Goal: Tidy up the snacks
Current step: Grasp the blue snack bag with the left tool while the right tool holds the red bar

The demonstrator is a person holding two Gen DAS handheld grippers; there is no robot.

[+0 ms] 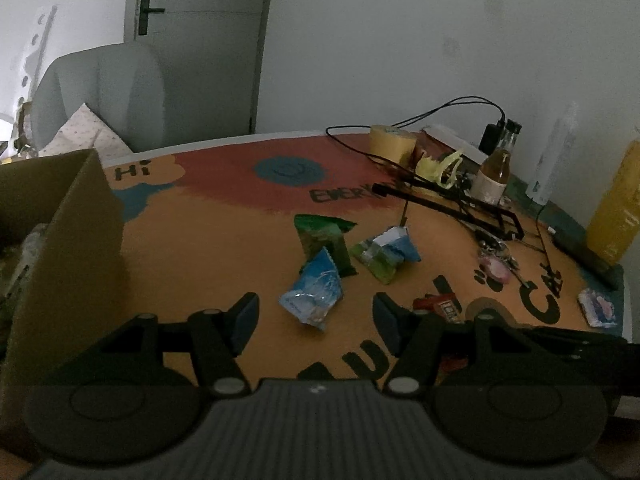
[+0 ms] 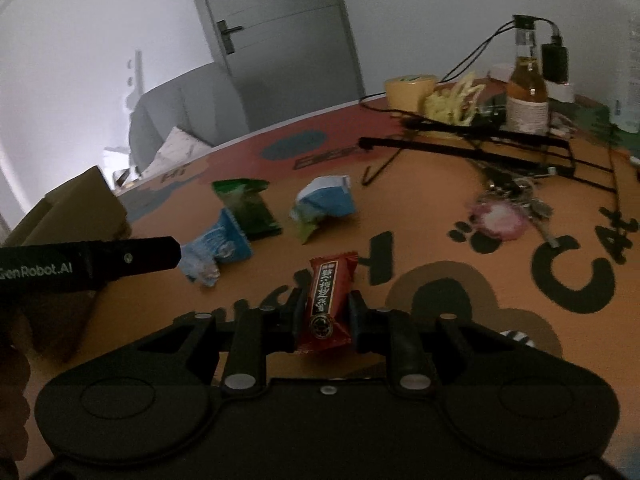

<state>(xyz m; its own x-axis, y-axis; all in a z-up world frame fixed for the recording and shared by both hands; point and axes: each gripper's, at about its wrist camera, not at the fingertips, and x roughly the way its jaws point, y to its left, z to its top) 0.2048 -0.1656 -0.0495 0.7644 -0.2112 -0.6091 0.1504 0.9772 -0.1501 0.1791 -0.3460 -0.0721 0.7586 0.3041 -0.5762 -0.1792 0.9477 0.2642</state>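
Note:
My right gripper point(image 2: 326, 308) is shut on a red snack packet point(image 2: 330, 300), which stands upright between the pads just above the painted table point(image 2: 420, 208). My left gripper point(image 1: 316, 316) is open, with a crumpled blue packet point(image 1: 314, 296) lying on the table just ahead of its fingertips, untouched. Behind the blue packet lie a green packet point(image 1: 324, 244) and a blue, white and green packet point(image 1: 384, 256). In the left wrist view the red packet point(image 1: 438, 305) shows at the lower right. A brown cardboard box point(image 1: 72, 220) stands open at the left.
A black wire rack point(image 2: 480, 144), cables, a glass bottle point(image 2: 526, 92), a yellow tape roll point(image 2: 410, 90) and keys with a pink fob point(image 2: 500, 216) crowd the far right. A small pink packet point(image 1: 598, 308) and a yellow bottle point(image 1: 618, 208) sit near the right edge. A grey armchair stands beyond the table.

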